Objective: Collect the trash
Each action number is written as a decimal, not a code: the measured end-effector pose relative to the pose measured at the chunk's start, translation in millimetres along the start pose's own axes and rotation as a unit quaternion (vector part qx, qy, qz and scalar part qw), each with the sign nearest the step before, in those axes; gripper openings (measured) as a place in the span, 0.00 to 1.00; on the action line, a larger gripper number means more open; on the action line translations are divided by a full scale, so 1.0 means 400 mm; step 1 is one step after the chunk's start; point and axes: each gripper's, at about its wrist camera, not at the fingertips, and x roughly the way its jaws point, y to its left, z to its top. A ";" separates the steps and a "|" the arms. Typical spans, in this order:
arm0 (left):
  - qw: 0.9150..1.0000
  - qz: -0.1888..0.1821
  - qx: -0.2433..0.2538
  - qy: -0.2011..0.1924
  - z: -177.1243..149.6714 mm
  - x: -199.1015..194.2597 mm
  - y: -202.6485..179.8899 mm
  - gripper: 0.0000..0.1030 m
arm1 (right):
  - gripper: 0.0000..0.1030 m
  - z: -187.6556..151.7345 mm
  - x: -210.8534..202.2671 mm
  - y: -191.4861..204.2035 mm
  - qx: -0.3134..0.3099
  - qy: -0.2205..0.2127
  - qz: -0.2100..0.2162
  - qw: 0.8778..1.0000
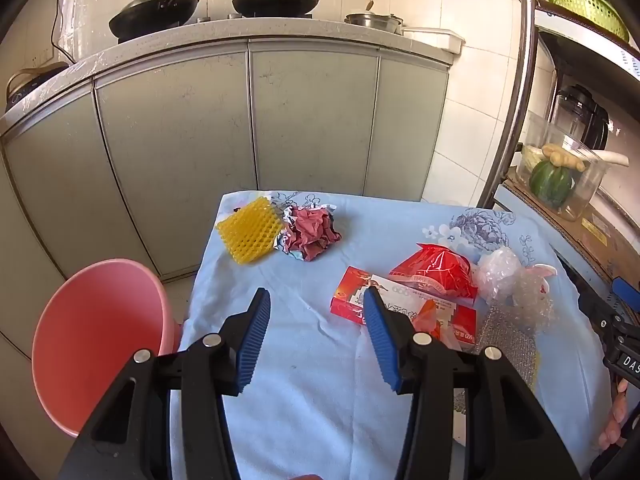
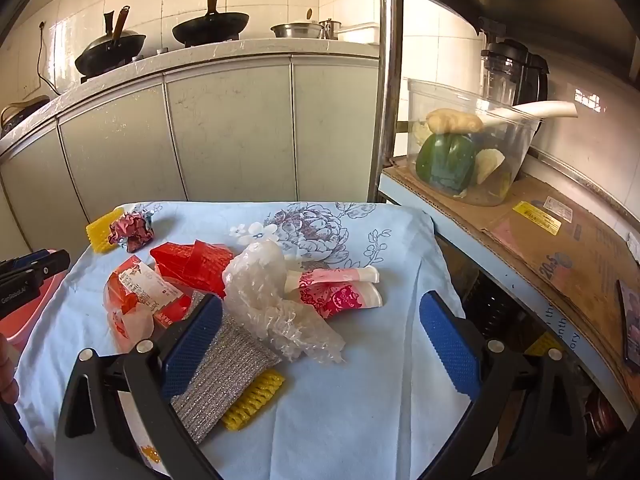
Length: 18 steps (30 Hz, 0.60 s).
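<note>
Trash lies on a table under a light blue flowered cloth (image 1: 304, 360). At its far left are a yellow foam net (image 1: 249, 229) and a crumpled pink wrapper (image 1: 312, 231). A red carton (image 1: 404, 307), a red bag (image 1: 438, 270) and clear bubble wrap (image 2: 276, 300) sit further right, with a squashed pink paper cup (image 2: 340, 290) and a silver scouring pad (image 2: 224, 368) on a second yellow net (image 2: 254, 400). My left gripper (image 1: 316, 304) hangs open over bare cloth, left of the carton. My right gripper (image 2: 320, 312) stands wide open above the bubble wrap and pad, empty.
A pink bin (image 1: 96, 340) stands on the floor left of the table. Grey cabinets (image 1: 248, 120) with woks on the counter lie beyond. A shelf (image 2: 540, 240) at the right carries a clear tub of vegetables (image 2: 460, 152) on cardboard.
</note>
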 end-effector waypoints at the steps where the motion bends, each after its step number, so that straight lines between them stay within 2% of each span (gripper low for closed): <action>1: 1.000 -0.001 0.000 0.001 0.000 0.000 0.000 0.47 | 0.97 0.000 0.000 0.000 0.000 0.000 0.000 1.000; 18: 1.000 -0.001 -0.001 0.001 0.005 -0.005 -0.005 0.47 | 0.97 -0.002 0.000 -0.003 0.000 -0.001 -0.001 1.000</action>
